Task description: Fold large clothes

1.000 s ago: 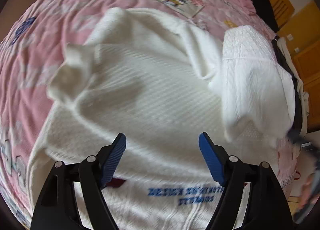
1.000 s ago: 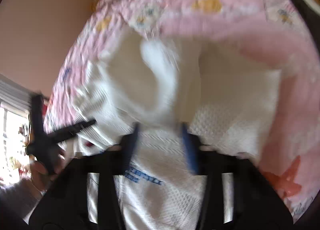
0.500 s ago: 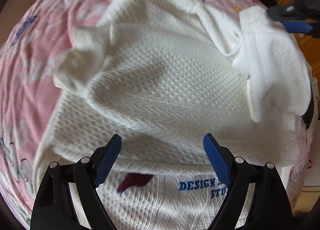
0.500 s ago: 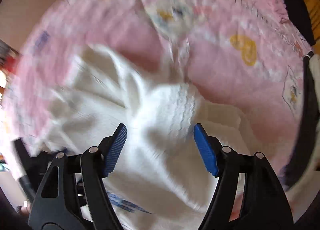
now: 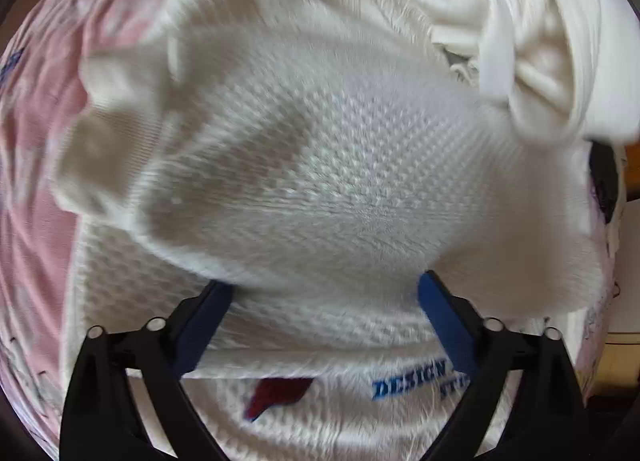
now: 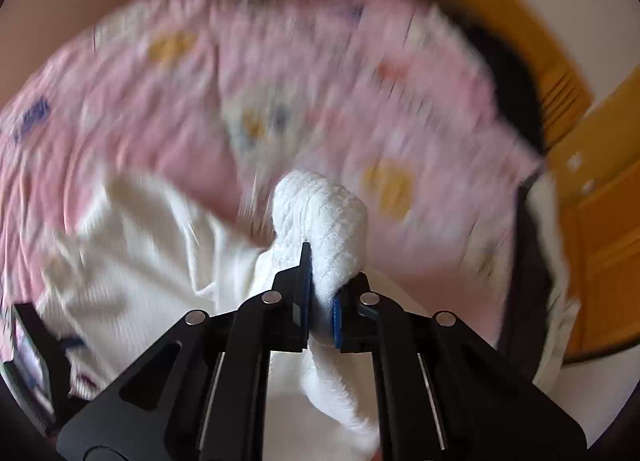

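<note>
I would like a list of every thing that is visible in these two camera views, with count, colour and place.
white knitted garment: one, white with blue lettering and a red mark, spread on the bed; one bunched part is lifted at the right.
bed cover: one, pink with yellow and blue prints, under the garment.
dark cloth: one, black, at the far right edge of the bed; too blurred to name.
wooden furniture: orange-brown, right of the bed.
left tongs: one, black with blue pads, above the garment's chest, jaws opening, gripping nothing.
right tongs: one, black with blue pads, shut on a bunched fold of the garment.
</note>
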Motion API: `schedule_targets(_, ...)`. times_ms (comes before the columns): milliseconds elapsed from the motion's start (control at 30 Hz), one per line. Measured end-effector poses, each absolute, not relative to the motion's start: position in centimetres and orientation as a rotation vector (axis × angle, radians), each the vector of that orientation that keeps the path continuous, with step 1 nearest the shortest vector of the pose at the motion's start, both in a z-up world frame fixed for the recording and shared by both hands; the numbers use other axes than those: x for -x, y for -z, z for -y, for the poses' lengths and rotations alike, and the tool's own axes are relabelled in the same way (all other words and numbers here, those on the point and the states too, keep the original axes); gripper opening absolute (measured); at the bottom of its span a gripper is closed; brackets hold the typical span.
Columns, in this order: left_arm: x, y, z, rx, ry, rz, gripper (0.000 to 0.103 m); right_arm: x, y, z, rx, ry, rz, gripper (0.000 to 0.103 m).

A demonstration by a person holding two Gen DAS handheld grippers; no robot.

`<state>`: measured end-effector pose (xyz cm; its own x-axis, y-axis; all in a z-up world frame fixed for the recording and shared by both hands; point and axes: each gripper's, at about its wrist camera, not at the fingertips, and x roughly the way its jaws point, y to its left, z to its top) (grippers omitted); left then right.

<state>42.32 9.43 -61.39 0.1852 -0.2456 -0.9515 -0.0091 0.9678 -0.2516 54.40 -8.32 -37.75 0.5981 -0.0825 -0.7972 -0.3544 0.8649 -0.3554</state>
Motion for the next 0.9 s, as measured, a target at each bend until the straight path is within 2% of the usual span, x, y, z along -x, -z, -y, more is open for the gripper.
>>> schedule_targets(133, -40.7, 58.8, -12.1, 0.264, 0.169, -1.352, 0.087, -49.3, 32.5, 7.6, 0.434, -0.225, -0.704, 0.007)
schedule_targets(233, -39.4, 57.6, -13.8, 0.263, 0.181, -1.347, 0.087, -44.5, 32.3, 6.6, 0.428, -0.341, -0.641, 0.007)
schedule_targets(333, -39.5, 58.0, -15.7, 0.294, 0.198, -1.360, 0.087, -38.7, 36.5, 6.1, 0.436, -0.416, -0.691, 0.008)
schedule_targets(467, -39.8, 58.7, -16.5, 0.357, 0.249, -1.371, 0.087, -31.7, 48.1, 7.9, 0.452, -0.467, -0.936, 0.008)
schedule_targets(533, -40.2, 58.5, -15.6, 0.321, 0.271, -1.345, 0.087, -29.5, 52.2, 9.3, 0.436, -0.452, -1.005, 0.011)
schedule_targets(600, -40.4, 58.3, -15.2, 0.290, 0.282, -1.323, 0.087, -28.3, 54.6, 10.6, 0.387, -0.421, -1.031, 0.017)
schedule_targets(700, -41.2, 58.3, -14.0, 0.275, 0.289, -1.320, 0.087, -27.1, 54.8, 12.7, 0.263, -0.394, -1.018, 0.031)
schedule_targets(767, -41.9, 58.4, -13.3, 0.260, 0.267, -1.331, 0.087, -26.7, 54.1, 13.8, 0.183, -0.399, -1.030, 0.064)
schedule_targets(800, -42.5, 58.5, -13.0, 0.246, 0.245, -1.345, 0.087, -26.5, 53.4, 14.4, 0.147, -0.408, -1.034, 0.067)
schedule_targets(867, -43.1, 58.6, -12.8, 0.243, 0.212, -1.364, 0.088, -25.9, 51.4, 15.7, 0.067, -0.460, -1.047, 0.080)
schedule_targets(900, -43.6, 58.5, -12.5, 0.249, 0.199, -1.373, 0.088, -25.8, 50.5, 16.3, 0.036, -0.477, -1.066, 0.081)
